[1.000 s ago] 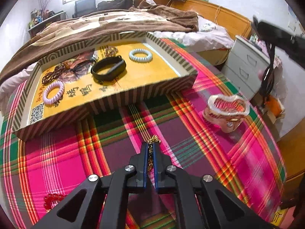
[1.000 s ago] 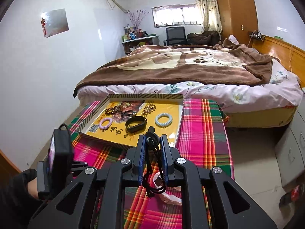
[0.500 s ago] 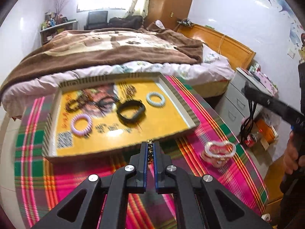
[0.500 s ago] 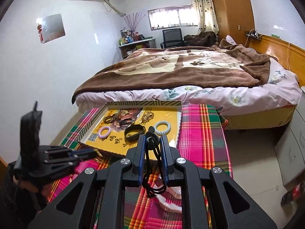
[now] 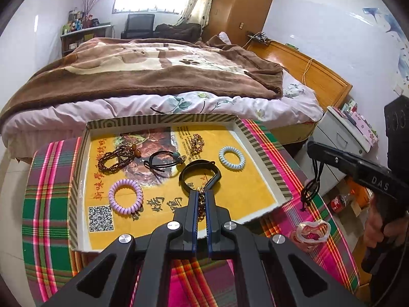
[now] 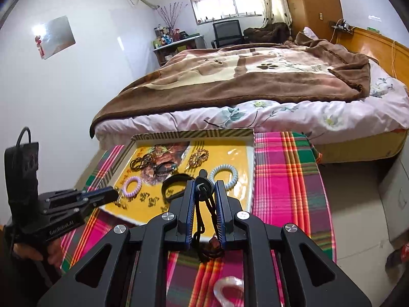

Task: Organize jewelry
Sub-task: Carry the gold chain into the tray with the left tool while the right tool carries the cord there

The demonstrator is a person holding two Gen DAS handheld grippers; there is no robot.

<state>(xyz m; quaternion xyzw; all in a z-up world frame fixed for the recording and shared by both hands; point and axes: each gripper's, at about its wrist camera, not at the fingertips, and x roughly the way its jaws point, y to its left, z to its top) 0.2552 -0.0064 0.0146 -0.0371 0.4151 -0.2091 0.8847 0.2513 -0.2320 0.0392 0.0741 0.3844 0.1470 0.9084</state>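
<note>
My left gripper [image 5: 201,195] is shut on a gold bead chain [image 5: 202,204] and hangs over the near part of the striped tray [image 5: 163,119]. The tray's yellow floor holds a purple spiral tie [image 5: 125,196], a pale blue spiral tie [image 5: 231,157], a black band [image 5: 200,176], brown beads [image 5: 115,158] and a black cord loop [image 5: 163,160]. My right gripper [image 6: 203,183] is shut on a black cord bracelet [image 6: 204,220] that dangles below it, just short of the tray's [image 6: 191,134] near right corner. A clear pink bangle [image 5: 311,231] lies on the cloth.
The tray rests on a table with a pink and green plaid cloth [image 5: 48,204]. A bed [image 5: 153,71] with a brown blanket stands right behind it. White drawers [image 5: 340,138] and a bottle [image 5: 338,200] on the floor are at the right.
My left gripper has risen from the cloth with the gold chain and moved forward over the tray's near edge. My right gripper has carried the black cord closer to the tray.
</note>
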